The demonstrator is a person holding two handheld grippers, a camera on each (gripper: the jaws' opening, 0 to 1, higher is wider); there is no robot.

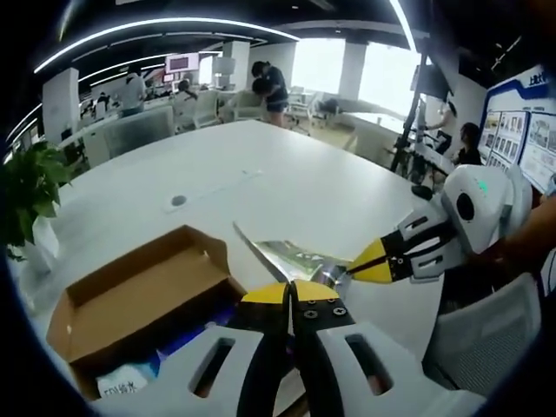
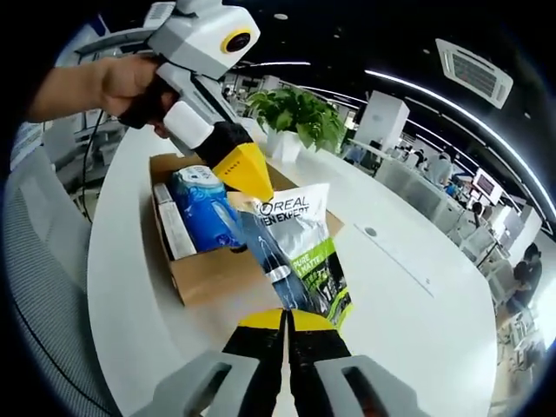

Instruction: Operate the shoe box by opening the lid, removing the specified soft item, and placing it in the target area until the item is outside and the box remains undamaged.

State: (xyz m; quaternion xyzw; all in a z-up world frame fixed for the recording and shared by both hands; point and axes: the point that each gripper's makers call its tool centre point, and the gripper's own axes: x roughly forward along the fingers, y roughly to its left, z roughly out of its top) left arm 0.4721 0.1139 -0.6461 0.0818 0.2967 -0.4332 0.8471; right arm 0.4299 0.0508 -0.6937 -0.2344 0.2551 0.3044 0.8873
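Right gripper [image 2: 286, 320], jaws clenched on the near edge of the soft pouch [image 2: 300, 248], holds it above the white table [image 2: 417, 321]. Left gripper [image 2: 252, 187] pinches the pouch's far end, jaws closed on it. Just behind sits the open shoe box [image 2: 208, 269], blue packet [image 2: 201, 207] inside, then a potted plant [image 2: 300, 117].

White table [image 1: 287, 187] w/ open shoe box [image 2: 208, 269], plant [image 2: 300, 117].

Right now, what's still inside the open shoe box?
Inside the cardboard shoe box, a blue soft pack and a white packet along the wall. The lifted L'Oreal pouch and left gripper cover the rest.
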